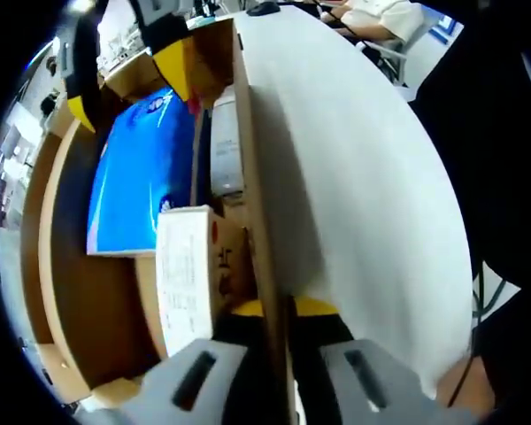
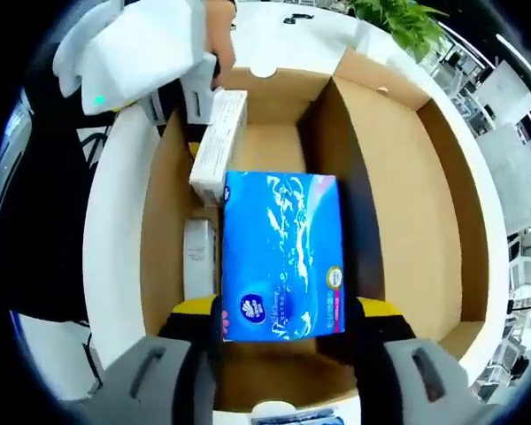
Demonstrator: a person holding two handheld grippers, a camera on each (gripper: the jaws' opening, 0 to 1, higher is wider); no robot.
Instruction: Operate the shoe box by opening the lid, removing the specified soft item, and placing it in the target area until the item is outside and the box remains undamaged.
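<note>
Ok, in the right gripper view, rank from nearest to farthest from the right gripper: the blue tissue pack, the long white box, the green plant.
1. Blue tissue pack: between the right gripper jaws, inside the cardboard box.
2. Long white box: beyond the pack, to its left, by the box wall.
3. Green plant: farthest, past the box, at the top of the view.

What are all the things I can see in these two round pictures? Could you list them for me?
Cardboard box: one, brown, open on the white table, lid folded back.
Tissue pack: one, bright blue, inside the box, between the right gripper's jaws.
Small cartons: at least two, white, inside the box beside the tissue pack.
Table: one, white, under the box.
Plant: one, green, beyond the box.
Person: one, light clothing, seated at the table's far end.
Left gripper: grey with yellow tips, its jaws astride the box wall.
Right gripper: grey with yellow tips, around the tissue pack.
</note>
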